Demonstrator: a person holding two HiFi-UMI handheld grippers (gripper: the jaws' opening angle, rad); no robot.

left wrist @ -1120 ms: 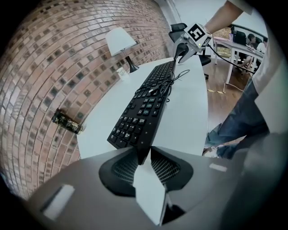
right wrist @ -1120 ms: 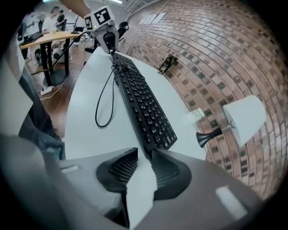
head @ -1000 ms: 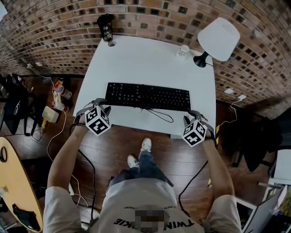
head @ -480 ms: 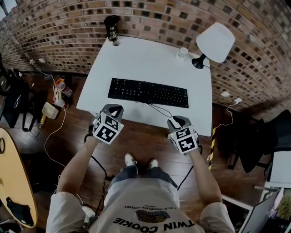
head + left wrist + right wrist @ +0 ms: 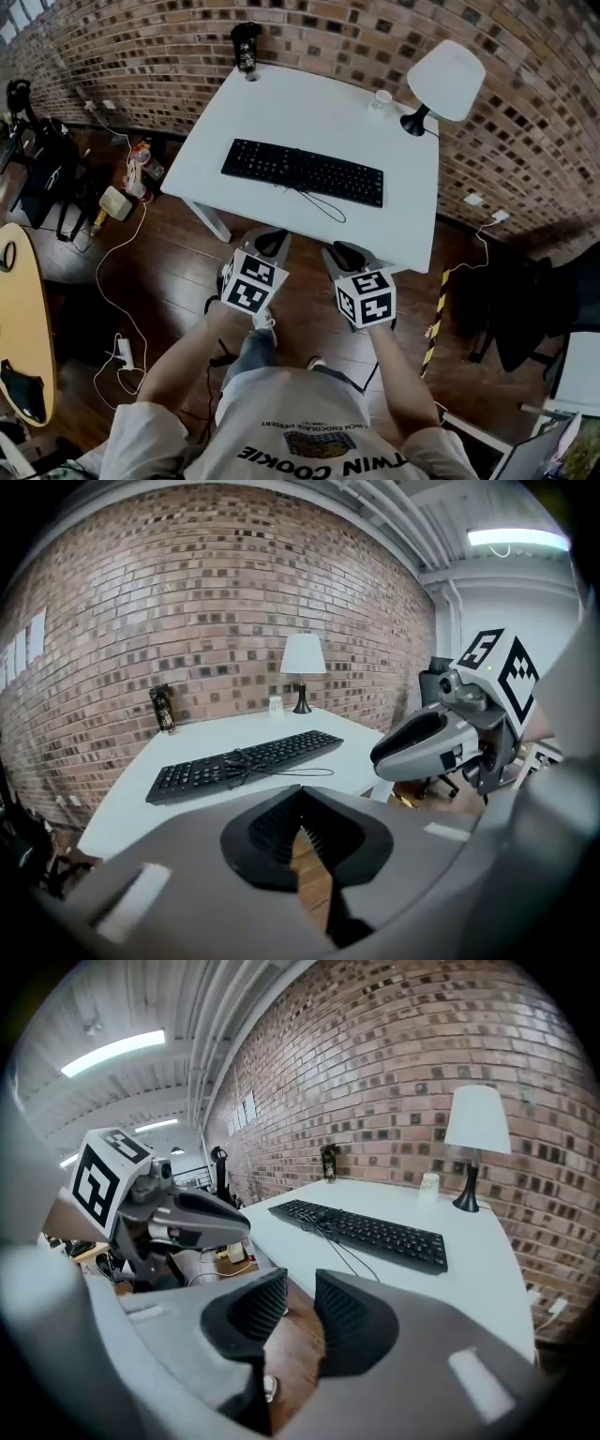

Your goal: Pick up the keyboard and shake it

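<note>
A black keyboard (image 5: 302, 172) lies flat on the white table (image 5: 281, 112), its loose cable (image 5: 314, 204) curling toward the near edge. Both grippers hang over the wooden floor, well short of the table's front edge and apart from the keyboard. My left gripper (image 5: 272, 242) is shut with nothing in it; its jaws have just been closing. My right gripper (image 5: 348, 254) stands part open and empty. The left gripper view shows the keyboard (image 5: 246, 762) ahead and the right gripper (image 5: 412, 745) beside it. In the right gripper view the keyboard (image 5: 361, 1231) lies ahead.
A white lamp (image 5: 446, 82) and a small cup (image 5: 382, 97) stand at the table's far right, a dark can (image 5: 246, 47) at the far left by the brick wall. Cables and bags (image 5: 120, 202) litter the floor to the left. A yellow table (image 5: 23, 319) lies left.
Both grippers have drawn back from the table's front edge toward the person and closer together. The left gripper's jaws have shut. The keyboard stays on the table.
</note>
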